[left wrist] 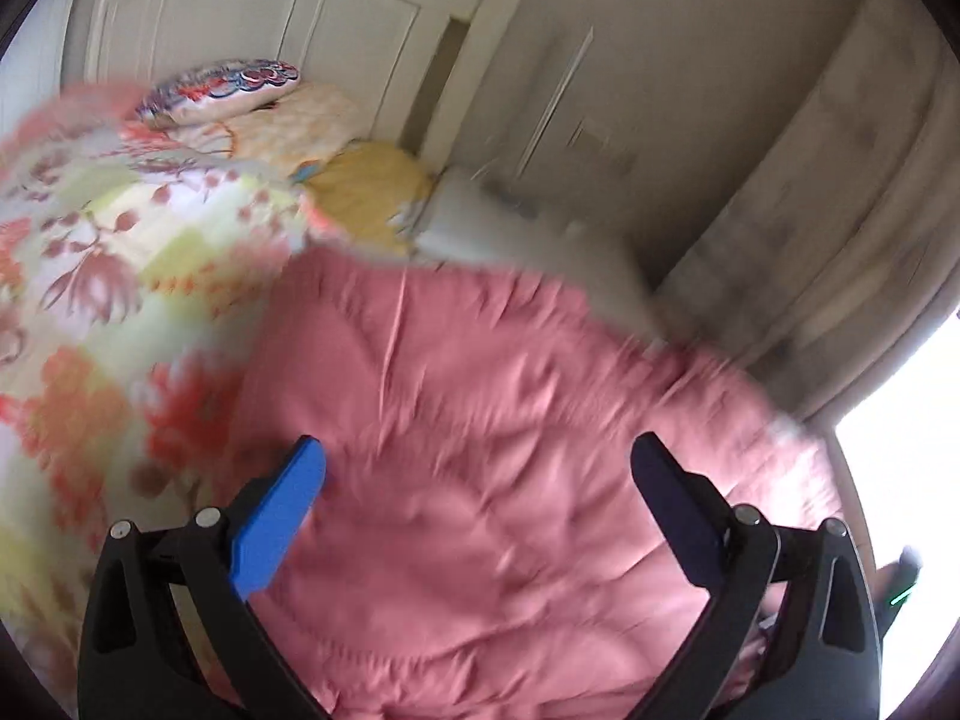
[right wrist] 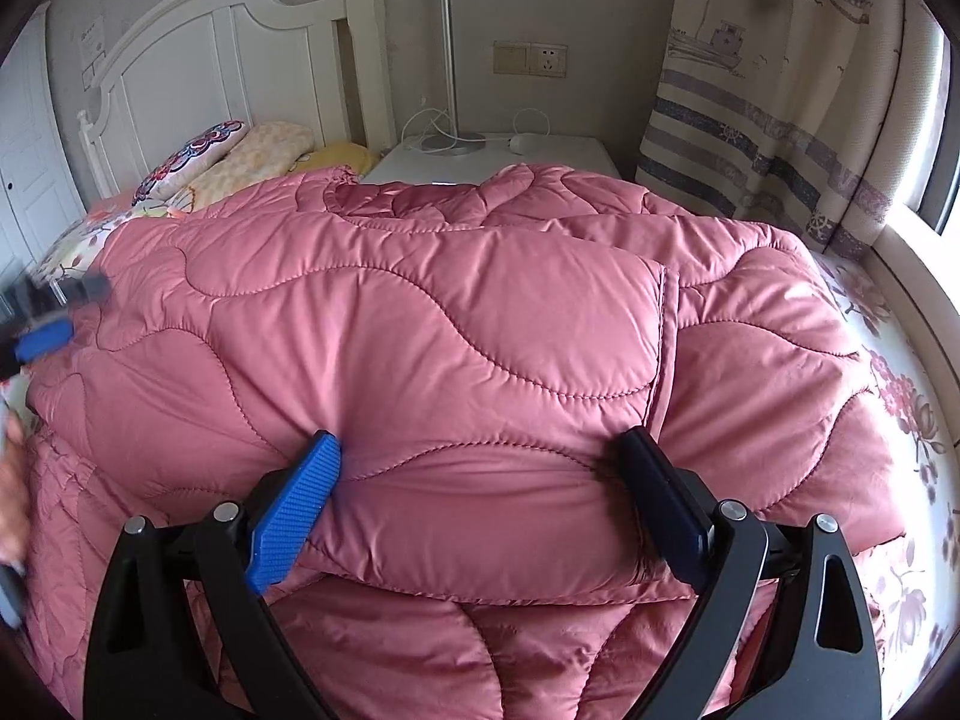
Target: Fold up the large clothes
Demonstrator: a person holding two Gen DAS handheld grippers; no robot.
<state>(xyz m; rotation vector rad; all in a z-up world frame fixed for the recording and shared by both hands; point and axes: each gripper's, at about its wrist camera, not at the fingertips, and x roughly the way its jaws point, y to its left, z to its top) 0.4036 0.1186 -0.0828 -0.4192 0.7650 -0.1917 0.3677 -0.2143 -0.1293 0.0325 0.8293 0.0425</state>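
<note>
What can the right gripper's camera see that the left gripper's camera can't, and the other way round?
Only the right wrist view shows the wall socket, the lamp pole, the boat-print curtain, and the right gripper with a fold of jacket between its wide jaws.

Only the left wrist view, which is blurred, shows the left gripper open above the fabric.

Both show the pink quilted jacket, the pillows and the white headboard.
</note>
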